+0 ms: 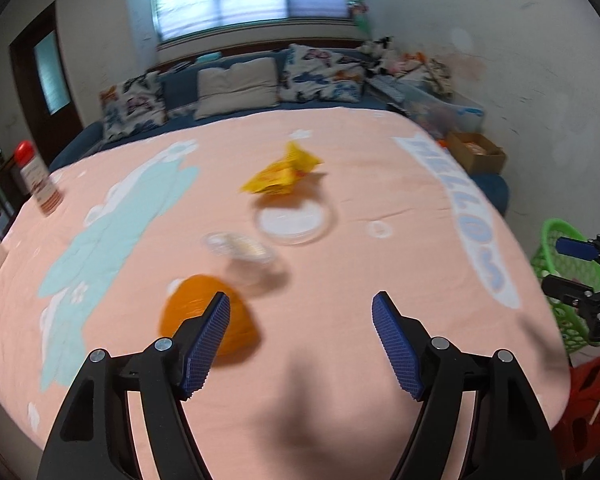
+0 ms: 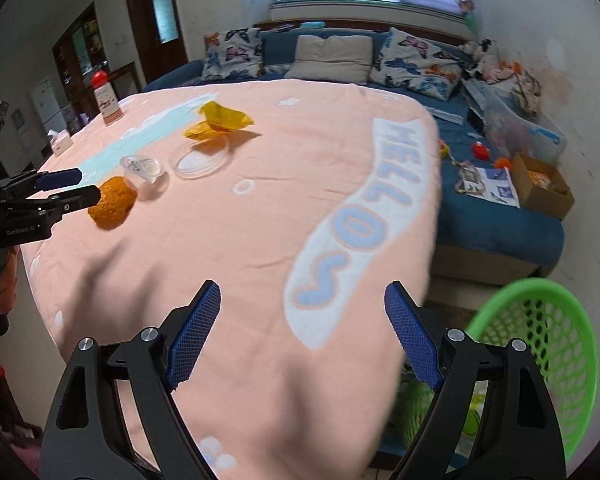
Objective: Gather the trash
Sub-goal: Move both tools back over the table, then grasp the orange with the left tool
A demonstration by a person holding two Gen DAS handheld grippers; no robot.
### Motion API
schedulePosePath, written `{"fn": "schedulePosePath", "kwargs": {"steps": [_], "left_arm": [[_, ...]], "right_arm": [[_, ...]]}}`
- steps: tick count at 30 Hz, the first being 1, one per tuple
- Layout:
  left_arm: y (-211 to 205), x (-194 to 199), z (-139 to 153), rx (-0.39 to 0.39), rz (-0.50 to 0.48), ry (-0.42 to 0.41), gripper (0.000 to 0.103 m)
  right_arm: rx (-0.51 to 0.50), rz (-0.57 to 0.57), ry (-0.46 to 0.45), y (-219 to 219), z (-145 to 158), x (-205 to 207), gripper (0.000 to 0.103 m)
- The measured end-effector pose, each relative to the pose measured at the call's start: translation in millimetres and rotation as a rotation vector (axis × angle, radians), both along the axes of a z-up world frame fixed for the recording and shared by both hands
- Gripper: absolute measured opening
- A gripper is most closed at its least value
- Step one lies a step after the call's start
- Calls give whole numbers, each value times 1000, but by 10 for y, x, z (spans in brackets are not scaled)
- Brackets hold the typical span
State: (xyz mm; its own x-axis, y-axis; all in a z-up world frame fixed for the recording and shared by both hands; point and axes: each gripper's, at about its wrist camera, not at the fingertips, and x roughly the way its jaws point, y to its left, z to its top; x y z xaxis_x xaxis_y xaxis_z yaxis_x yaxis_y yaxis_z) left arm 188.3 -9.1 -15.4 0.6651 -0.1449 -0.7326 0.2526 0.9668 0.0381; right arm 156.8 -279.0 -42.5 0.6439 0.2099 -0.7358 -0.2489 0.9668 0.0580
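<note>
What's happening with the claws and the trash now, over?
Both claws open, empty: left claw nearest the orange peel, right claw beside the green basket. Wrapper, cup, lid uncollected. Nothing blocking.

Left gripper point(image 1: 302, 320): jaws apart, nothing between, pitched downward. Right gripper point(image 2: 302, 310): same, jaws wide, empty.
</note>
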Motion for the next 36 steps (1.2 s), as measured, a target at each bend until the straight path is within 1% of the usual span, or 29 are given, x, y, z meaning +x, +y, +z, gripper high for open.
{"fn": "schedulePosePath", "kwargs": {"steps": [5, 8, 11, 17, 20, 22, 30, 36], "left_arm": [[321, 87, -66, 14, 57, 12, 73], [475, 164, -150, 18, 81, 36, 76], [554, 256, -223, 23, 92, 52, 78], [720, 438, -402, 1, 116, 103, 78], [767, 494, -470, 3, 122, 120, 78], [801, 530, -493, -17, 110, 128, 78], [780, 602, -550, -49, 76, 148, 78], [723, 659, -595, -46, 66, 161, 78]], "right_arm": [[-13, 46, 2, 205, 14, 144, 84], [-20, 72, 7, 334, 10, 241, 84], [-21, 93, 14, 450, -5, 342, 84], [-25, 137, 27, 684, -16, 563, 84], [-25, 157, 36, 797, -30, 671, 84], [-24, 170, 43, 877, -46, 738, 84], [-24, 221, 54, 1180, -70, 887, 84], [-26, 235, 64, 1299, -106, 960, 84]]}}
